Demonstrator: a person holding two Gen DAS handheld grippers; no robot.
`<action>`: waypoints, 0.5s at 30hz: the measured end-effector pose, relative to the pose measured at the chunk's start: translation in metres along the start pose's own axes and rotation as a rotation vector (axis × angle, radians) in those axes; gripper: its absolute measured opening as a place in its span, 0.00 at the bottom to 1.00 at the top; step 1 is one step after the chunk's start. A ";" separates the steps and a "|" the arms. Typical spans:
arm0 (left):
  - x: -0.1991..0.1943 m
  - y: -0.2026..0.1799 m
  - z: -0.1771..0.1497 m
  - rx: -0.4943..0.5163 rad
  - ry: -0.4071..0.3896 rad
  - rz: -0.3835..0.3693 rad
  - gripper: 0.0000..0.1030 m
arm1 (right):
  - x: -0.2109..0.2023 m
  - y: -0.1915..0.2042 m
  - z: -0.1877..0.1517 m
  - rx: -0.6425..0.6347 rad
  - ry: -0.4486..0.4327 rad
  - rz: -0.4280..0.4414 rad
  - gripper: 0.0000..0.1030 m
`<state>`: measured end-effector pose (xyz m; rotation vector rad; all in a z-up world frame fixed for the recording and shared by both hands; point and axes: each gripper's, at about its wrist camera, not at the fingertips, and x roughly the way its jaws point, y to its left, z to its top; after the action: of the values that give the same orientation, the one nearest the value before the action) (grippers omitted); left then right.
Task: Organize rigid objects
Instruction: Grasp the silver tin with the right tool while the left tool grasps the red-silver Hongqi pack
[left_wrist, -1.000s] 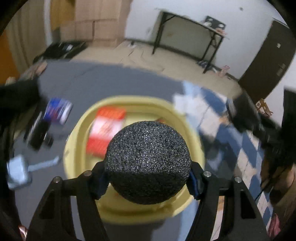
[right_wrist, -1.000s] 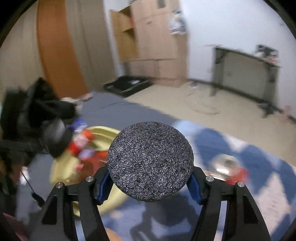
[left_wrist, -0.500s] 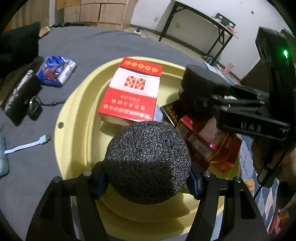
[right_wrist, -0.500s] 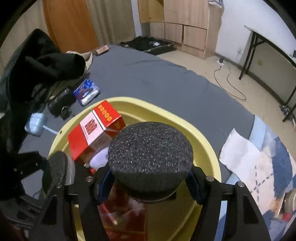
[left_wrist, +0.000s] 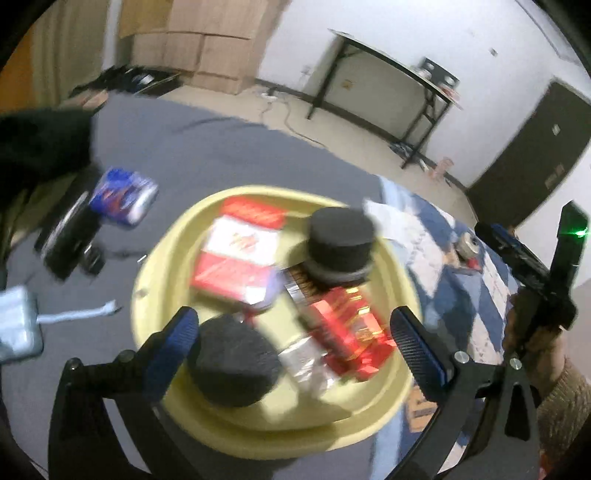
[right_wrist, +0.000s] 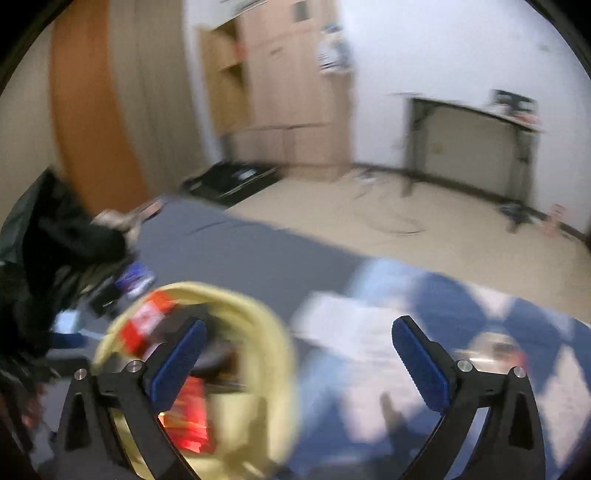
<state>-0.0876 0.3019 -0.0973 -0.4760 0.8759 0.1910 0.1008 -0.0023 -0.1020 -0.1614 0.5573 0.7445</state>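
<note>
A yellow basin (left_wrist: 155, 266) sits on the grey bed cover and holds a red-and-white box (left_wrist: 236, 254) and a red box (left_wrist: 347, 325). Two black foam pucks lie in it: one (left_wrist: 232, 365) beside my left gripper's left finger, untouched, and the other (left_wrist: 341, 236) on top of the boxes. My left gripper (left_wrist: 295, 343) hovers over the basin, its jaws opening wide. In the blurred right wrist view, my right gripper (right_wrist: 301, 360) is to the right of the basin (right_wrist: 273, 332). Its jaws are opening with nothing between them.
Left of the basin lie a blue packet (left_wrist: 123, 197), a black device (left_wrist: 70, 236), a pale blue charger (left_wrist: 16, 325) and dark clothing (left_wrist: 40, 147). To the right are a blue-and-white checked cloth (left_wrist: 461, 295) with a small tin (left_wrist: 467, 245), and a hand (left_wrist: 532, 332).
Both grippers held a black foam puck; both pucks now lie in the basin and the jaws stand wide. The right gripper has swung away from over the basin to its right.
</note>
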 end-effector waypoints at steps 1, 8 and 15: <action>0.007 -0.024 0.008 0.036 0.012 -0.005 1.00 | -0.001 -0.014 -0.005 0.001 -0.002 -0.043 1.00; 0.048 -0.109 0.009 0.185 0.067 -0.101 1.00 | 0.033 -0.080 -0.031 0.003 0.089 -0.117 0.98; 0.103 -0.170 -0.007 0.278 0.132 -0.127 1.00 | 0.066 -0.105 -0.027 -0.028 0.153 -0.060 0.69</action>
<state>0.0322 0.1461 -0.1257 -0.2850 0.9809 -0.0795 0.2002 -0.0488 -0.1655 -0.2615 0.6848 0.6855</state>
